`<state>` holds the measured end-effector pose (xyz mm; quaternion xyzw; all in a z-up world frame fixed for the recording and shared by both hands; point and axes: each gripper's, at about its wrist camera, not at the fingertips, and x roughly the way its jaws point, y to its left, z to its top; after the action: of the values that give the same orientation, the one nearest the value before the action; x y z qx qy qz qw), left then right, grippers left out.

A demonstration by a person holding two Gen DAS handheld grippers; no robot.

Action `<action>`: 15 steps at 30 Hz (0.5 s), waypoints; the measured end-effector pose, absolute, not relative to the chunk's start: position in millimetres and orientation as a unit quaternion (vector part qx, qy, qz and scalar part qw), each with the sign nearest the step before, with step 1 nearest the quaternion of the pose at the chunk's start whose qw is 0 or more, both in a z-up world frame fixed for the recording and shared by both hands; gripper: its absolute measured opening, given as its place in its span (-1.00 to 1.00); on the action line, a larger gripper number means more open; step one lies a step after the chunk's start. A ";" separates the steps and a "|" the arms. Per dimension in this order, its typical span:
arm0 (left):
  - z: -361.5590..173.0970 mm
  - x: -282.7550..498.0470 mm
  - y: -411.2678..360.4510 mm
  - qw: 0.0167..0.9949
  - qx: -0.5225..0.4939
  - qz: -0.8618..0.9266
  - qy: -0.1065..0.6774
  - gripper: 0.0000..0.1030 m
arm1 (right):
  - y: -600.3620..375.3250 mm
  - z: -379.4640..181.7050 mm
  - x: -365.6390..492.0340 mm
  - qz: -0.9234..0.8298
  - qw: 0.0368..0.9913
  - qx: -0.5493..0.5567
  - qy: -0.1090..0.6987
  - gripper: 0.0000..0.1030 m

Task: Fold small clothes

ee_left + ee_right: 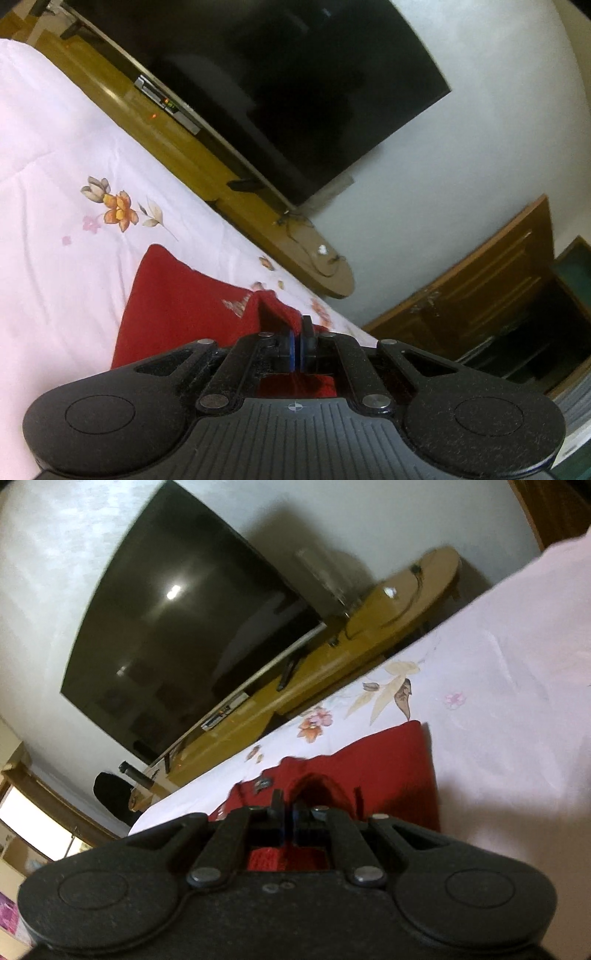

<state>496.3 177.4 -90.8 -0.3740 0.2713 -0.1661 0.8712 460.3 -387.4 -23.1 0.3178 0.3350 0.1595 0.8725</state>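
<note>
In the left wrist view my left gripper (297, 334) sits in the lower middle of the frame, its jaws drawn narrow and pinched on a raised peak of the red garment (184, 306). The cloth runs up from the jaws and spreads away to the left of the frame, lying on the white floral bedspread (55, 184). Most of the cloth therefore lies left of and ahead of this tool, with only a small tented corner at the fingertips. Beyond the bed edge, in the upper half of the frame, stand a wooden shelf (207, 166) and a dark television (277, 85).

In the right wrist view my right gripper (288, 808) is likewise narrow, closed on a fold of the same red garment (388, 768), which here spreads ahead and to the right of the frame over the bedspread (498, 701). A dark hollow in the cloth opens just past the fingertips.

So each hand seems to hold its own edge of the garment, and its long axis looks to run between my two tools. Neither hand is clearly the nearer. I judge the coming move depends on carrying both held edges together, level with each other, over the part resting on the bed, so the fold lands square and not skewed.
</note>
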 end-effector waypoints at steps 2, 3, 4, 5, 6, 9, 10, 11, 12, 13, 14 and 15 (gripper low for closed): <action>-101.0 518.4 173.3 0.873 -0.367 -0.159 0.278 -0.96 | -388.3 -39.8 479.2 0.160 0.866 0.326 0.344 -0.93; -107.6 521.0 172.0 0.874 -0.364 -0.156 0.282 -0.96 | -389.6 -46.9 488.7 0.162 0.862 0.333 0.347 -0.93; -113.6 530.4 171.3 0.873 -0.364 -0.152 0.287 -0.96 | -390.8 -54.0 499.4 0.165 0.857 0.341 0.350 -0.93; -119.3 536.8 170.7 0.873 -0.362 -0.148 0.291 -0.96 | -392.1 -60.3 508.1 0.167 0.853 0.347 0.353 -0.93; -125.5 544.9 170.0 0.873 -0.359 -0.142 0.298 -0.96 | -393.3 -65.4 515.2 0.167 0.849 0.351 0.357 -0.93; -143.9 568.4 161.7 0.881 -0.329 -0.108 0.322 -0.96 | -394.1 -85.2 536.8 0.162 0.840 0.352 0.380 -0.91; -148.1 573.6 158.9 0.884 -0.322 -0.102 0.324 -0.95 | -393.2 -92.3 542.3 0.158 0.837 0.352 0.388 -0.88; -151.2 576.1 158.4 0.884 -0.325 -0.101 0.321 -0.84 | -393.6 -97.5 544.8 0.157 0.836 0.357 0.387 -0.80; -153.3 577.6 158.3 0.883 -0.332 -0.100 0.316 -0.71 | -395.0 -98.5 543.8 0.159 0.840 0.362 0.373 -0.73; -153.9 577.0 158.3 0.885 -0.339 -0.104 0.302 -0.27 | -396.2 -98.4 543.0 0.161 0.846 0.362 0.357 -0.55; -152.3 573.7 158.2 0.891 -0.339 -0.102 0.286 0.49 | -396.5 -97.0 542.3 0.154 0.854 0.357 0.346 -0.14; -151.3 573.1 157.4 0.900 -0.332 -0.091 0.267 0.84 | -397.0 -95.6 541.5 0.143 0.862 0.353 0.336 0.15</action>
<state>573.1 157.4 -151.3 -0.3319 0.2670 -0.0914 0.9001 541.5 -397.0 -95.6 0.3526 0.3357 0.1427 0.8617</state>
